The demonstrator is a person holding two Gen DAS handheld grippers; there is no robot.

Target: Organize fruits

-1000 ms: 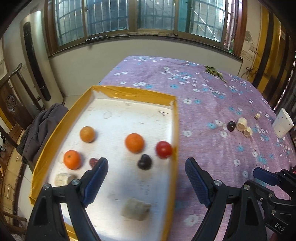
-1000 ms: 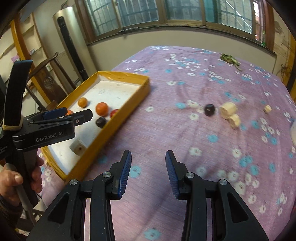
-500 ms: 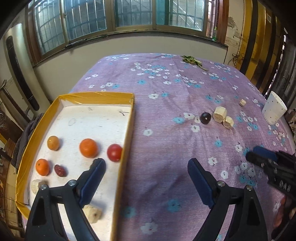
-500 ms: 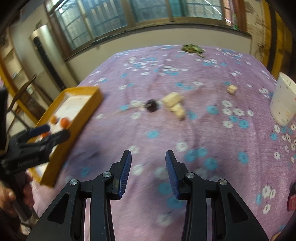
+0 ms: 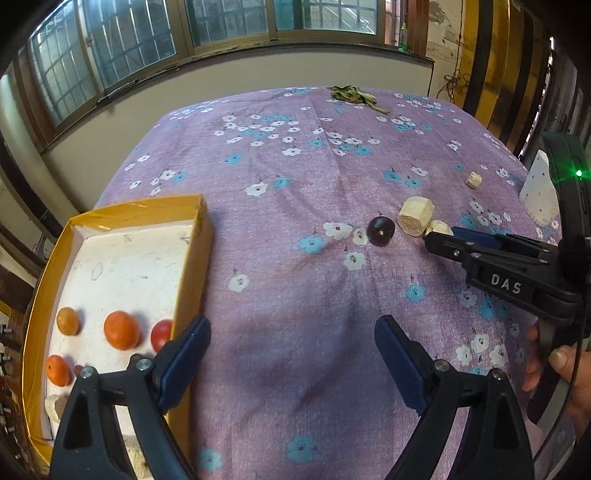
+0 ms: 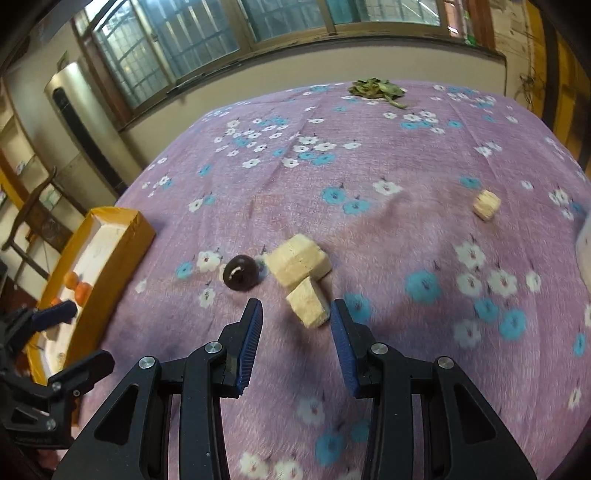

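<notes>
Right wrist view shows the right gripper [image 6: 295, 325], jaws narrowly apart and empty, nosing toward a pale, rough-cut chunk [image 6: 309, 303] beside the glossy dark round fruit [image 6: 241, 273] on the purple floral cloth [image 6: 369, 229]. It should straddle squarely and squeeze gently. The left gripper [image 5: 291, 354] gapes wide, empty, near the yellow-rimmed tray [image 5: 199, 266].

A purple flowered cloth [image 5: 295, 229] covers the counter. A heap of dried green leaves [image 6: 376, 88] lies on it at twelve o'clock, near the far edge. A white dotted cup [image 5: 539, 192] stands at three o'clock. Barred windows [image 5: 221, 22] line the wall behind.
</notes>
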